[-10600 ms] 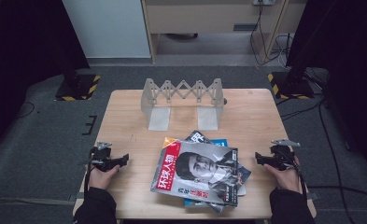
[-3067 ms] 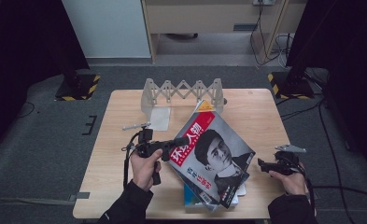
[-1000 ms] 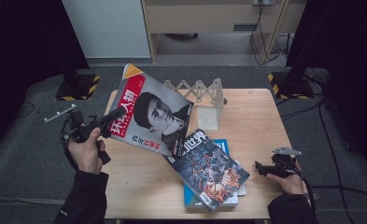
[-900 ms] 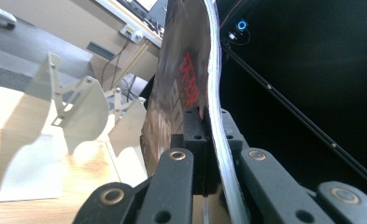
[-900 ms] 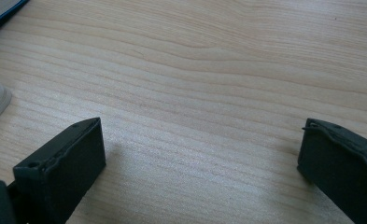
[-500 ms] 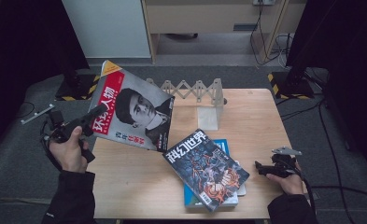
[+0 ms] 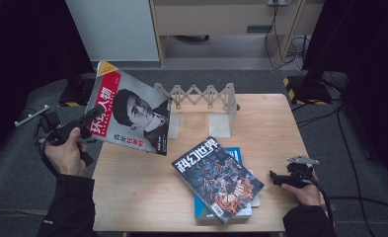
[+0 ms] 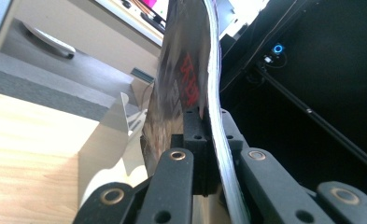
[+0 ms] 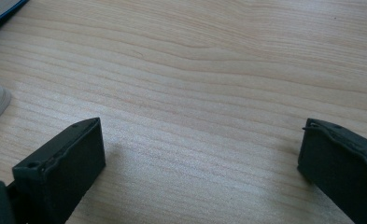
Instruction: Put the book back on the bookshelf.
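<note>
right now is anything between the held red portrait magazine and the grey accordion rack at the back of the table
Nothing visible does. The red portrait magazine, clamped in the left gripper, hangs tilted just left of the grey accordion rack; its lower right corner already overlaps the rack's left panel in the high view.

We hold the left gripper (image 7: 90, 118) raised beyond the table's left edge, forearm angled up and outward, jaws clamped on the magazine (image 7: 132, 113) at its near edge. We rest the right gripper (image 7: 275, 177) low at the table's right edge, pointing left, jaws standing wide apart (image 9: 195, 163) with nothing between them.
</note>
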`<state>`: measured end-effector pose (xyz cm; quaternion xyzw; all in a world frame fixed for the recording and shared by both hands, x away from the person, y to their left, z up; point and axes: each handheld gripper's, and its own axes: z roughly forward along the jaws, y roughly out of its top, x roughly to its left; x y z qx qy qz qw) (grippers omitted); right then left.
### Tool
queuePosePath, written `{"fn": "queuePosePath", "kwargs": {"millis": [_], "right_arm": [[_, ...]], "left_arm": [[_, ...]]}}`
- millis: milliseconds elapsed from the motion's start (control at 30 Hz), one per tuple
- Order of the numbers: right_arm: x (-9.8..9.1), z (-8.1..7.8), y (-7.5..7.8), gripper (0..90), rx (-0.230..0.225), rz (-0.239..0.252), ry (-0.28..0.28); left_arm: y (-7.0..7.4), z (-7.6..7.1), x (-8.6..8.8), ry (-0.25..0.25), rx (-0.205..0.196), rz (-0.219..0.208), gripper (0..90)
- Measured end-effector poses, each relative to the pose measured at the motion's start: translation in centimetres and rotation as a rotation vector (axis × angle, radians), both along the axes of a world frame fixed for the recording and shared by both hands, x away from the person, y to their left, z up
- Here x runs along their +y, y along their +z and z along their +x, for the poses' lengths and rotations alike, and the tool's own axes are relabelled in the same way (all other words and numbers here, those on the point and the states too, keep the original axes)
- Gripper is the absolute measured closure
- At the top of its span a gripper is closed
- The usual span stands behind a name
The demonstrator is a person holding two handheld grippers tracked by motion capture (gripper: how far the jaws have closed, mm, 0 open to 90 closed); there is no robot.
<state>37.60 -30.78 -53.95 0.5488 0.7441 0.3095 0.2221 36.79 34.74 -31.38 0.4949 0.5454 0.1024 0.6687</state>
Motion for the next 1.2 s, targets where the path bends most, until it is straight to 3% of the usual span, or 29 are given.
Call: {"fn": "queuePosePath", "kwargs": {"millis": [333, 833, 1200], "right_arm": [[0.0, 0.0, 0.0, 0.8, -0.001, -0.003, -0.004], [0.0, 0.0, 0.0, 0.6, -0.001, -0.003, -0.007], [0.0, 0.0, 0.0, 0.6, 0.0, -0.002, -0.007]], "left_arm": [[0.1, 2.0, -0.8, 0.025, 0.019, 0.039, 85.9], [0.1, 4.2, -2.2, 0.062, 0.058, 0.158, 86.0], [-0.2, 5.8, -3.6, 0.064, 0.083, 0.202, 86.0]]}}
